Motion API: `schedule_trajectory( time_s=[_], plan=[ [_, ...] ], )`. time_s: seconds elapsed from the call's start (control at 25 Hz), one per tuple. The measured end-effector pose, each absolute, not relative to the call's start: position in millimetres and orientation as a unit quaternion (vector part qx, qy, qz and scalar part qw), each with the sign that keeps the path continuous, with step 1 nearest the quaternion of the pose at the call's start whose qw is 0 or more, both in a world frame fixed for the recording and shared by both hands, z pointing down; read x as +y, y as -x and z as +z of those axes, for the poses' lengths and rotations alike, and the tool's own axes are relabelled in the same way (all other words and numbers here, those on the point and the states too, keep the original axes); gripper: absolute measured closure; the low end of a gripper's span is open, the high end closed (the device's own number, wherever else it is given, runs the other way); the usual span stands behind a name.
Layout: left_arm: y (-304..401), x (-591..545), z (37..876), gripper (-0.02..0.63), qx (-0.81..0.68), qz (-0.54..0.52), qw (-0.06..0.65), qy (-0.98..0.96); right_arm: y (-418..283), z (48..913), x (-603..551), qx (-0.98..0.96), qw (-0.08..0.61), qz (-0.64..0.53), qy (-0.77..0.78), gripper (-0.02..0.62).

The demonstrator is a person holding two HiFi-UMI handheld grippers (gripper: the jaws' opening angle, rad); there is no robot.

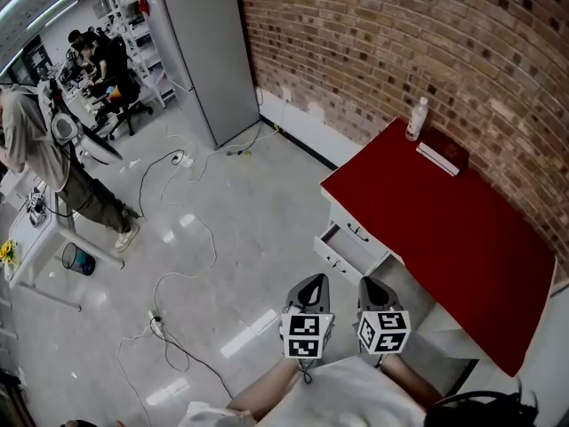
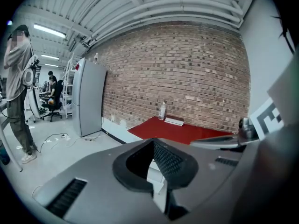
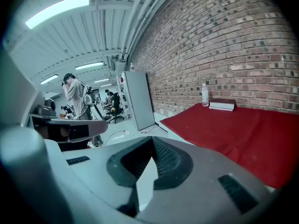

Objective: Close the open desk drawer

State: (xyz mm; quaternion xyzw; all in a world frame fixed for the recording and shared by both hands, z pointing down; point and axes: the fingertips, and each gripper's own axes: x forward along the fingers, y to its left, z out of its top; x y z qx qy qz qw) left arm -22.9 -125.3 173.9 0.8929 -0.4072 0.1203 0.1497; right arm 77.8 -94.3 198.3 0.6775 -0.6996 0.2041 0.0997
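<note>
A white desk with a red top point(image 1: 444, 229) stands against the brick wall. Its upper drawer point(image 1: 353, 244) is pulled out toward the floor side, with a dark handle on its front. In the head view both grippers hang low in front of me, short of the drawer and not touching it. My left gripper point(image 1: 308, 286) is shut with nothing in it, and so is my right gripper point(image 1: 372, 288). The left gripper point(image 2: 153, 143) points toward the desk's red top point(image 2: 175, 130). The right gripper point(image 3: 152, 143) has the red top point(image 3: 224, 125) on its right.
A clear bottle point(image 1: 415, 118) and a dark flat box point(image 1: 442, 156) sit at the desk's far end. A tall grey cabinet point(image 1: 206, 52) stands by the wall. Cables point(image 1: 173, 278) trail across the floor. A person point(image 1: 53, 158) stands at the left, near a white table point(image 1: 40, 238).
</note>
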Motion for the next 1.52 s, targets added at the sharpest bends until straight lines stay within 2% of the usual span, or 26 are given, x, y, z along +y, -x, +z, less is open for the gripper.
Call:
schedule_trajectory(
  time_s=[0.48,1.12,1.52],
  plan=[
    [24.1,-197.1,174.8,0.597,-0.363,0.119,0.147,-0.912,-70.1,196.0,-155.3,-0.672,0.093,0.203,-0.706,0.597],
    [-14.0,-204.7,200.1,0.597,-0.353,0.159,0.174,-0.905,-91.4,212.3,-173.9,-0.68,0.099,0.239,-0.686,0.597],
    [-14.8,-208.8,259.1,0.597,-0.374,0.166,0.207,-0.889,-100.8,264.7,-180.6,-0.684,0.109,0.256,-0.674,0.597]
  ],
)
